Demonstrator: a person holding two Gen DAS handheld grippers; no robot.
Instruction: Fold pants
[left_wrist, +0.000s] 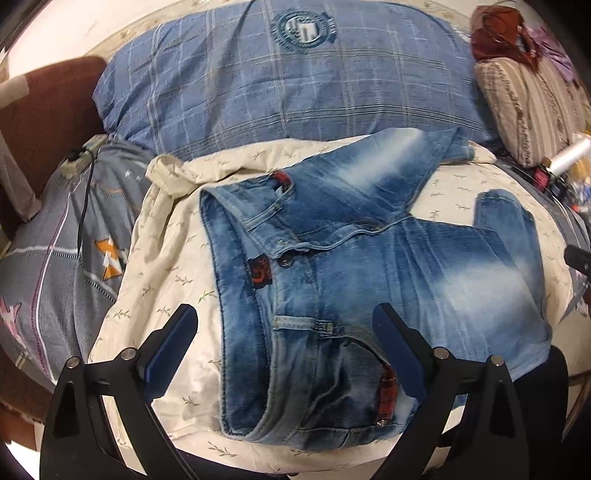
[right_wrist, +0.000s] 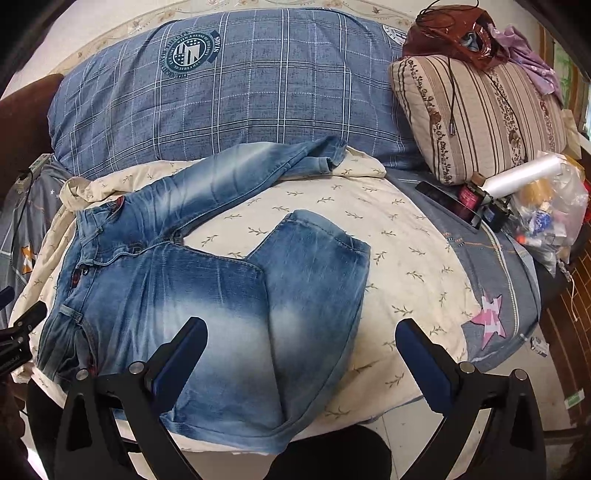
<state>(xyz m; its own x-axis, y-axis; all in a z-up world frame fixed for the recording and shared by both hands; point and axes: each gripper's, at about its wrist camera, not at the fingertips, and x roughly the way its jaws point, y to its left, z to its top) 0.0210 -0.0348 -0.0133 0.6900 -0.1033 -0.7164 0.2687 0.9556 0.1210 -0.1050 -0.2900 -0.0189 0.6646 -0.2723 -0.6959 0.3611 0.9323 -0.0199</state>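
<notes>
Left gripper (left_wrist: 284, 325) hangs wide open above the jeans' (left_wrist: 369, 266) waistband, empty. Right gripper (right_wrist: 301, 339) likewise gapes wide over the doubled-back leg. Jeans lie on the cream sheet (right_wrist: 406, 236), in front of the blue plaid pillow (right_wrist: 240, 96).

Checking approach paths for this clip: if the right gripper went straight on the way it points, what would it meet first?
Most likely the jeans: the open right gripper points at the near leg, folded back on itself on the cream sheet. Depth is unclear.

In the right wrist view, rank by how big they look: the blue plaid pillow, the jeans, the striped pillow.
1. Jeans and blue plaid pillow: similar, and the jeans lie nearer, so unranked.
2. Striped pillow: smallest.
</notes>
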